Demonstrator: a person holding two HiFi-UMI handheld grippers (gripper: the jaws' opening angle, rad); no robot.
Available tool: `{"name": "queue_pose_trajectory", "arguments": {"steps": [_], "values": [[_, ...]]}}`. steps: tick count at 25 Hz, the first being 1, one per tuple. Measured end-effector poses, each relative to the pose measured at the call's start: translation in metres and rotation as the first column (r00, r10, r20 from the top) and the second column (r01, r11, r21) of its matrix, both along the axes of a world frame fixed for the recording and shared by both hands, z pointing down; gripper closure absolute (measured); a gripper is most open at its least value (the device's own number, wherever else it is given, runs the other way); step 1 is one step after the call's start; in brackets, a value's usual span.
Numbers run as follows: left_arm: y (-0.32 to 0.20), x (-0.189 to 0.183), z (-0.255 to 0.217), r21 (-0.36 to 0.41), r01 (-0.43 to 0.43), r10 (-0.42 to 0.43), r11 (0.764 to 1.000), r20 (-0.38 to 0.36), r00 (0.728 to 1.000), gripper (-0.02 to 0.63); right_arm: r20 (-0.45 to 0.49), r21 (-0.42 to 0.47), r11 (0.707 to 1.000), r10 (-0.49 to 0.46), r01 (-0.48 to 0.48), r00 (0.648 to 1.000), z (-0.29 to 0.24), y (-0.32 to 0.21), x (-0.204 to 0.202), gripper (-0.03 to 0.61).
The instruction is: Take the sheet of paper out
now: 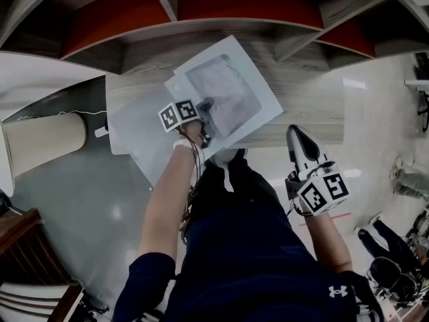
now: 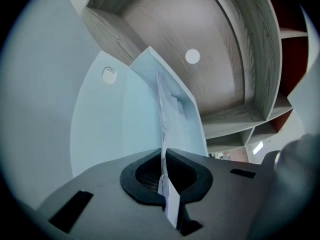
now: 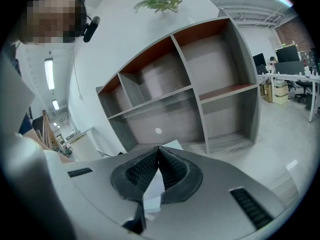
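A white folder [image 1: 265,106] lies tilted on the lowest wooden shelf [image 1: 315,109], with a greyish sheet of paper [image 1: 224,89] showing on top of it. My left gripper [image 1: 206,116] is at the folder's near left corner. In the left gripper view its jaws [image 2: 164,153] are shut on the sheet of paper [image 2: 163,116], which runs edge-on up from between the pads, beside the pale folder [image 2: 142,104]. My right gripper [image 1: 295,133] hangs over the floor to the right, apart from the folder. Its jaws [image 3: 159,148] meet at the tips with nothing between them.
The shelf unit [image 3: 200,84] has grey wooden dividers and red back panels [image 1: 114,15], with a plant [image 3: 159,1] on top. A white panel [image 1: 131,136] stands left of the folder, next to a beige cylinder [image 1: 47,136]. A person with a headset stands at the right gripper view's left.
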State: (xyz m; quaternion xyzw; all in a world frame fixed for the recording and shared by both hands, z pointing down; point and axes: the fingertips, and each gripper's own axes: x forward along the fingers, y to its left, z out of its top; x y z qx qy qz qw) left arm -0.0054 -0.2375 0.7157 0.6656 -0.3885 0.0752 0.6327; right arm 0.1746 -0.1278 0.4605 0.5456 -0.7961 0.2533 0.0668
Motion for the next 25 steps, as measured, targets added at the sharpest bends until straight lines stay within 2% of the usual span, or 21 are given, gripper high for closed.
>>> {"name": "queue_pose_trajectory", "arguments": {"steps": [8,25], "values": [[0.014,-0.044,-0.005,-0.018,0.067,-0.066,0.998,0.027,0.997,0.598,0.013,0.012,1.0,-0.028,0.028,1.0,-0.003,-0.004,-0.017,0.566],[0.054,-0.109,-0.049,0.01,0.13,-0.13,0.991,0.008,0.992,0.598,-0.012,0.075,0.995,-0.06,0.061,0.998,-0.024,-0.006,-0.049,0.566]]}}
